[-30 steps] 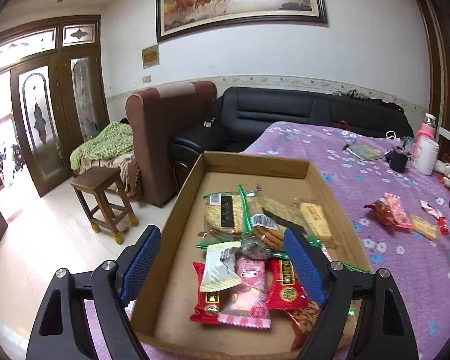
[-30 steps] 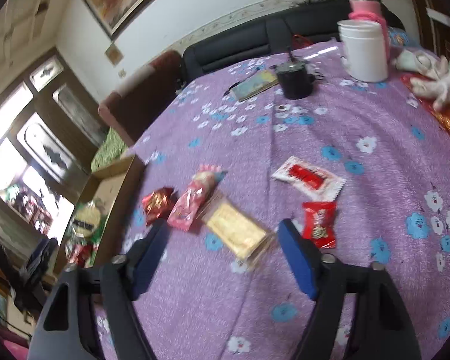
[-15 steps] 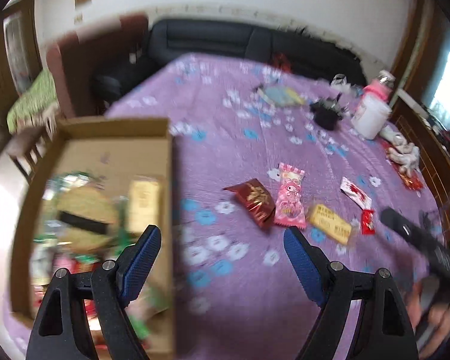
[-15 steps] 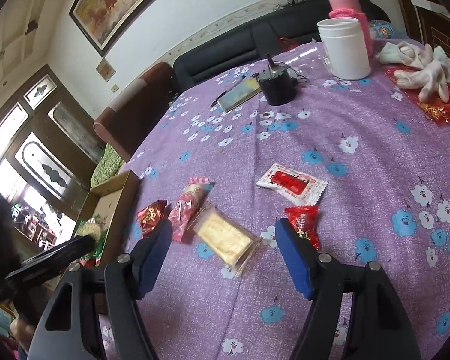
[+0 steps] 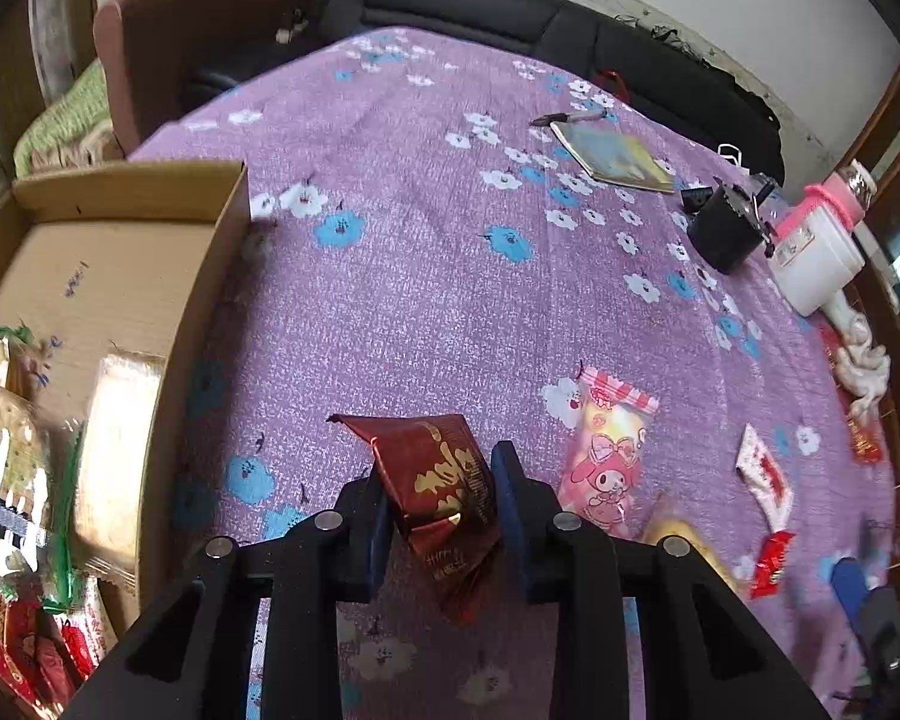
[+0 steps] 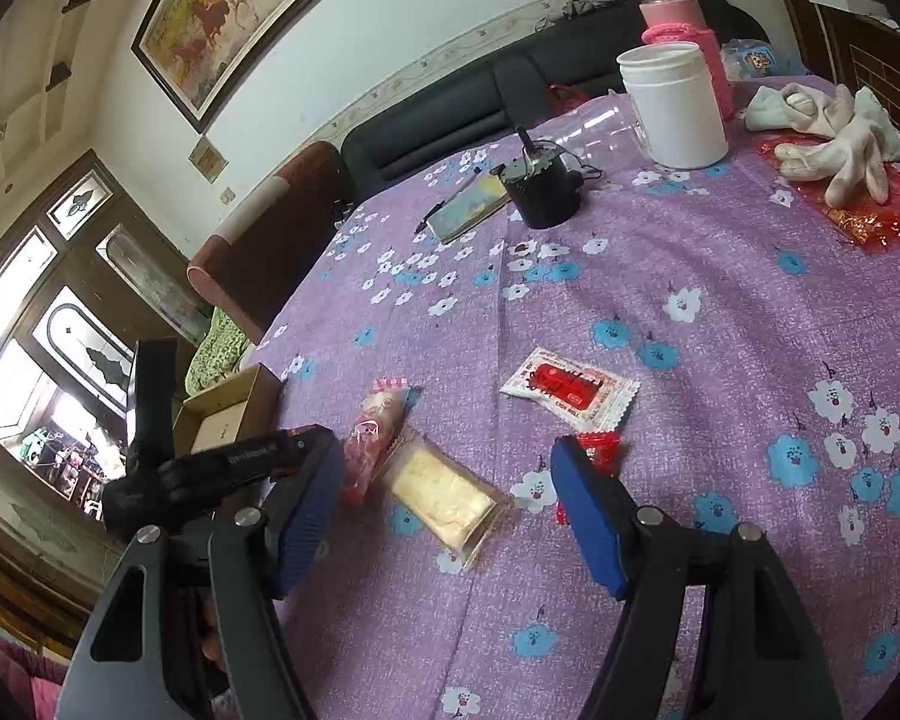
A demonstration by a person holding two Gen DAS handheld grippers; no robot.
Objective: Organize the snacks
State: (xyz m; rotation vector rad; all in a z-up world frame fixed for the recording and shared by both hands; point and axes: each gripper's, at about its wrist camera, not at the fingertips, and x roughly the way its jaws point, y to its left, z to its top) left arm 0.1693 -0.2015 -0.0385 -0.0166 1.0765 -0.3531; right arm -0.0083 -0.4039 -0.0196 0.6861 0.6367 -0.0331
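Left gripper point(image 5: 438, 495) closing its blue pads onto a dark-red, gold-lettered foil snack packet point(image 5: 444, 486), which sits crumpled on the purple flowered tablecloth point(image 5: 426, 276), the cardboard box point(image 5: 210, 276) at its 9 o'clock. The packet appears light, crinkly and slippery; a mid-body pinch suits it. Right gripper point(image 6: 444, 510) hovers open over a clear-wrapped yellow cake bar point(image 6: 444, 495).

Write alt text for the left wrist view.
The left gripper is closing its blue pads on a dark red snack packet on a purple flowered tablecloth. A cardboard box of snacks sits to the left; a pink packet lies to the right.
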